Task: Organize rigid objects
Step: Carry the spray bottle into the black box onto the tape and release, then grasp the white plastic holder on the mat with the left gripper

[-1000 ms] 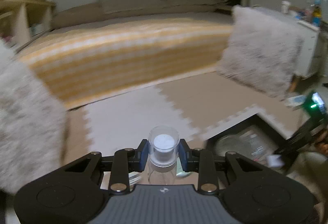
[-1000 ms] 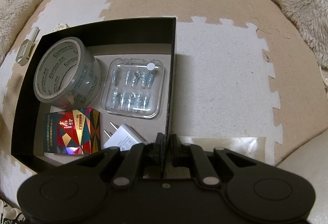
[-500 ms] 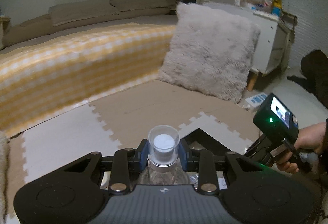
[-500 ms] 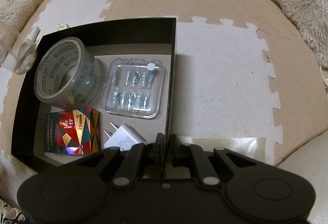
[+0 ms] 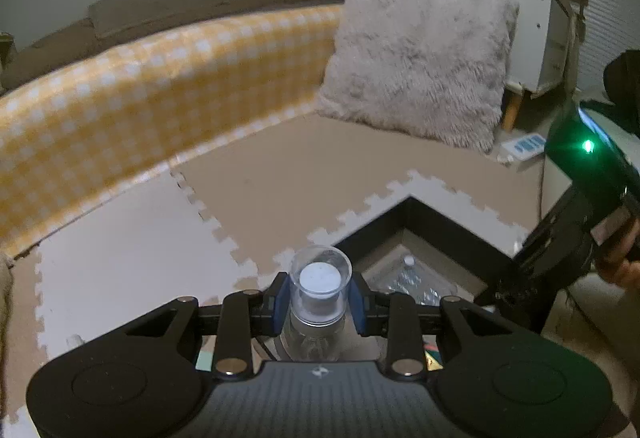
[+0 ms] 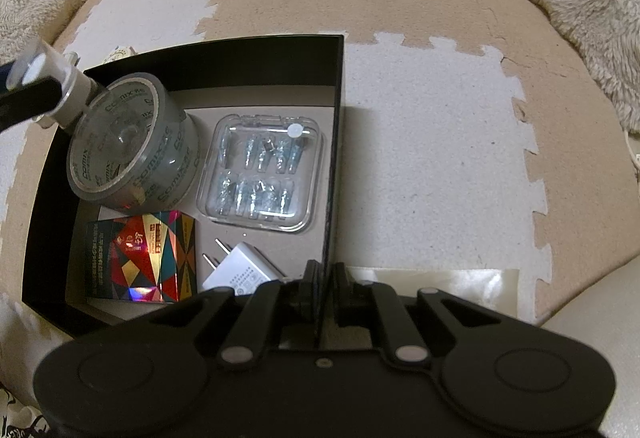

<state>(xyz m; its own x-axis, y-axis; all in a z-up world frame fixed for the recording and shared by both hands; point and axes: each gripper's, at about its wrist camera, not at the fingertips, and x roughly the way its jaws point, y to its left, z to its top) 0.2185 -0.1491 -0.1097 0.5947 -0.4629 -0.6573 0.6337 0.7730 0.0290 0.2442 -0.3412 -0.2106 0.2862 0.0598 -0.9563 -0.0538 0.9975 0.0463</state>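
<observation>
My left gripper (image 5: 320, 300) is shut on a small clear spray bottle (image 5: 319, 290) with a clear cap, held upright over the left side of the black box (image 5: 404, 215). In the right wrist view the bottle (image 6: 52, 77) hangs above the tape roll (image 6: 132, 149). My right gripper (image 6: 325, 288) is shut on the right wall of the black box (image 6: 334, 125). Inside the box lie a clear plastic case (image 6: 264, 173), a colourful small carton (image 6: 140, 256) and a white plug adapter (image 6: 240, 272).
A fluffy grey cushion (image 5: 416, 49) leans on the bed with the yellow checked cover (image 5: 120, 97). Foam puzzle mats (image 6: 432, 141) cover the floor. A white cabinet (image 5: 544, 21) stands at the right. A glossy sheet (image 6: 448, 286) lies right of the box.
My left gripper has carried the bottle rightward until it hangs over the box's left side above the tape roll. The right gripper has stayed on the box wall.
</observation>
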